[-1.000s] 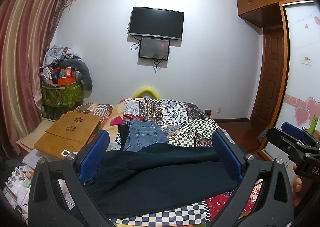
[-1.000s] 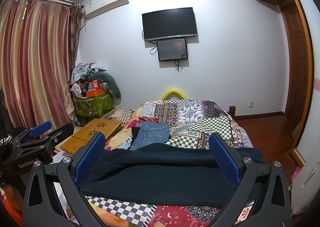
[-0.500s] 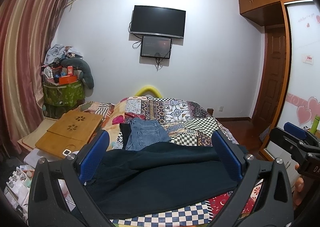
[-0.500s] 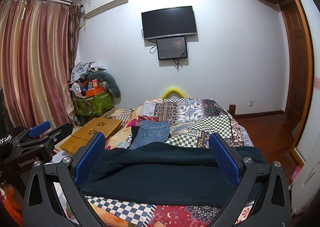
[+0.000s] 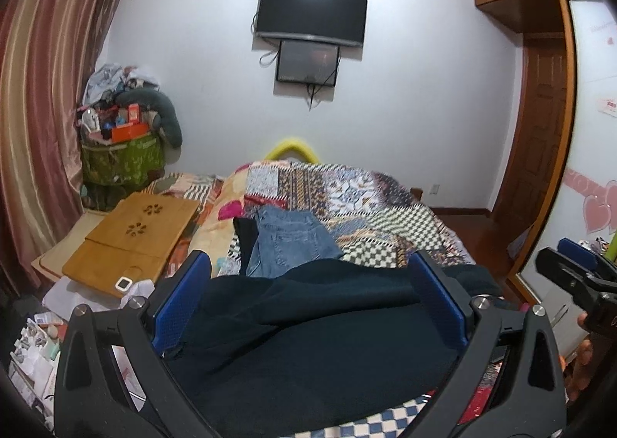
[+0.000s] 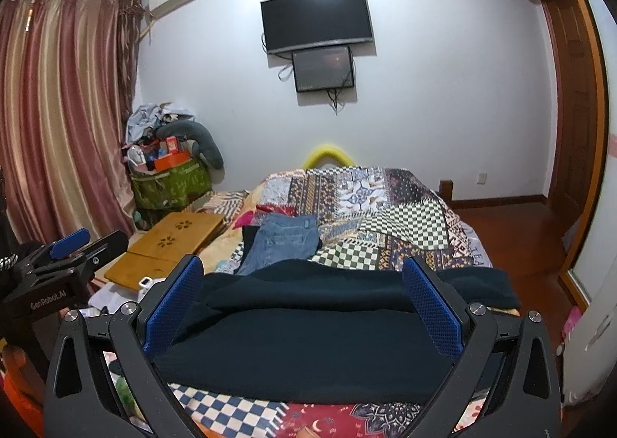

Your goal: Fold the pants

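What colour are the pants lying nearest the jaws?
Very dark navy, almost black pants; clearest in the right wrist view.

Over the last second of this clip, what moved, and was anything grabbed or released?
Little changed. The left gripper drifted slightly: in its view the TV and the room sit a touch higher than a second ago. Nothing was grabbed or released. Both the left and the right gripper stay open, jaws wide, above the dark pants, which lie as before, and the folded jeans behind have not moved.
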Available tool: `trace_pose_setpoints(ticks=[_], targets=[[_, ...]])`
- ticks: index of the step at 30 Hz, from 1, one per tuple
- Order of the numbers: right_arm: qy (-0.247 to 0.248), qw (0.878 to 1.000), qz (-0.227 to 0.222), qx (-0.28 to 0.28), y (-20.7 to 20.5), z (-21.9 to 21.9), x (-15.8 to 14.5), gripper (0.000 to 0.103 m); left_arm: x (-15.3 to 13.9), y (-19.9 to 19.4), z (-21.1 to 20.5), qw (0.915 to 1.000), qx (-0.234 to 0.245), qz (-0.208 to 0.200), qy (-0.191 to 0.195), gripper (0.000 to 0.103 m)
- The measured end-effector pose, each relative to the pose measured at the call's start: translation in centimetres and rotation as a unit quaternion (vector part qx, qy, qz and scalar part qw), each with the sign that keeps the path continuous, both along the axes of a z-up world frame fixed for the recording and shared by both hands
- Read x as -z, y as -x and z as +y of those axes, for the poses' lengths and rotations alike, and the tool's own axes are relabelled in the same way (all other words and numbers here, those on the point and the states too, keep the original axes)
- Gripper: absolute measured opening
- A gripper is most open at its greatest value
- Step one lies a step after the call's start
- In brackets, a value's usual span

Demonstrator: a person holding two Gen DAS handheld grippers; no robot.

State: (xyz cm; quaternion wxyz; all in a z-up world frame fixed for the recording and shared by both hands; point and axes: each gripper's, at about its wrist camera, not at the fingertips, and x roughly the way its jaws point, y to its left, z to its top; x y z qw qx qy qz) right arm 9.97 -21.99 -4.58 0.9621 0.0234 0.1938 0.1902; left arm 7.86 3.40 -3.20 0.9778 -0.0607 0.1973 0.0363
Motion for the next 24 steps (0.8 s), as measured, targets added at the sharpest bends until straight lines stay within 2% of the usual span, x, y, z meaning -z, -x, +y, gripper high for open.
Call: trace_pose_setpoints(ticks=[6, 10, 13, 18, 21, 24], targets=[[0.008, 1.0, 0.028, 0.012, -3.4, -0.3, 1.4, 0.103, 2.8, -6.2, 2.9, 0.997, -0.02, 0.075, 0.003, 0.103], [0.021, 0.999, 0.046, 0.017, -6.1, -0.4, 2.6, 0.103, 5.1, -10.4, 6.0, 0.9912, -0.04, 0.126, 0.008, 0.103], [0.039, 0.997, 0.067, 0.017, -8.5, -0.4, 3.5, 0.103, 7.0, -13.6, 8.4, 0.986, -0.045, 0.161, -0.002, 0.103], [0.07, 0.991, 0.113, 0.006, -12.8, -0.1, 5.8, 0.103, 9.8, -18.2, 12.1, 0.9753, -0.066, 0.203, -0.057, 0.103], [0.073, 0.985, 0.156, -0.006, -15.7, -0.2, 7.7, 0.103, 12.0, -20.3, 15.0, 0.9721, -0.066, 0.219, -0.052, 0.103], [0.06, 0.977, 0.203, -0.02, -18.4, -0.4, 9.7, 0.103, 14.7, -21.9, 17.9, 0.9651, -0.08, 0.246, -0.041, 0.103]])
